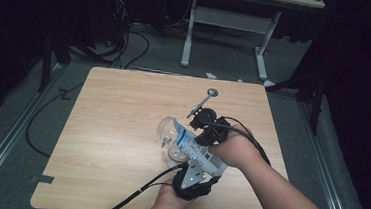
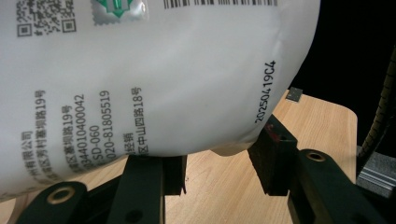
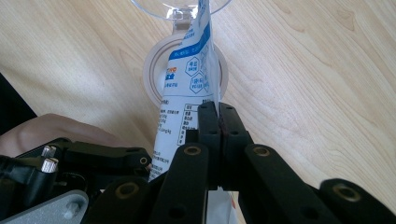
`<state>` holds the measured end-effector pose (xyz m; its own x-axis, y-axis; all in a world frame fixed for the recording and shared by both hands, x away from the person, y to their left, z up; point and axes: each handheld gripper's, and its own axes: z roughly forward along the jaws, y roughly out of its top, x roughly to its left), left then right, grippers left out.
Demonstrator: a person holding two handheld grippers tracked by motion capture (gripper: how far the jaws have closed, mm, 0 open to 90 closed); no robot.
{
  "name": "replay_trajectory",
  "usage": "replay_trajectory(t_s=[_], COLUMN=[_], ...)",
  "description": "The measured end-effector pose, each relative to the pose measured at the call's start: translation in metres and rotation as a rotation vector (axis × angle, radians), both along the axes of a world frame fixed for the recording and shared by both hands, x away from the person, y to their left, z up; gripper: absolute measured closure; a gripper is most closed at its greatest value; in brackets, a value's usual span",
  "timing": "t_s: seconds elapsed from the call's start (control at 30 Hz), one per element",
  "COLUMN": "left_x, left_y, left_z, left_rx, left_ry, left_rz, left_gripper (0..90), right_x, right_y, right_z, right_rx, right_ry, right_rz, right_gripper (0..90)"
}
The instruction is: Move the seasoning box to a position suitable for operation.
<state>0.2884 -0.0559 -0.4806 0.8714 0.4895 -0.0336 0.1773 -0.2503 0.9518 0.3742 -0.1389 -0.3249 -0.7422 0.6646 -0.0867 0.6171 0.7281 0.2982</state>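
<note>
A white and blue printed pouch hangs tilted over the wooden table, held at both ends. My left gripper is at its lower end; in the left gripper view the pouch bulges between the half-spread jaws of that gripper, which press on it. My right gripper is shut on the pouch's thin side edge, seen close in the right gripper view. The pouch's upper end reaches over a clear stemmed glass, whose round foot shows beneath it.
A metal spoon lies on the table just beyond the right gripper. Bare wood spreads to the left and far side. Behind the table stand a white desk frame and floor cables. Black cables trail from both grippers toward the near edge.
</note>
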Motion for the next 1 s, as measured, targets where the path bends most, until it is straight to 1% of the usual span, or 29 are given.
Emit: replay_trajectory(t_s=[0.4, 0.83, 1.0], left_x=[0.0005, 0.0002, 0.0006], left_y=[-0.0004, -0.0007, -0.0007], left_z=[-0.0005, 0.0009, 0.0011], left_rx=[0.001, -0.013, -0.012], left_ry=[0.002, 0.009, 0.007], left_rz=[-0.002, -0.002, -0.001], left_gripper=[60.3, 60.3, 60.3], right_x=[0.0006, 0.0014, 0.0015], right_y=[0.0011, 0.0017, 0.0023], right_z=[-0.0015, 0.0001, 0.0004], right_rx=[-0.007, -0.012, -0.011], right_ry=[0.001, 0.005, 0.006], right_rz=[-0.001, 0.004, 0.003], right_gripper=[90.0, 90.0, 90.0])
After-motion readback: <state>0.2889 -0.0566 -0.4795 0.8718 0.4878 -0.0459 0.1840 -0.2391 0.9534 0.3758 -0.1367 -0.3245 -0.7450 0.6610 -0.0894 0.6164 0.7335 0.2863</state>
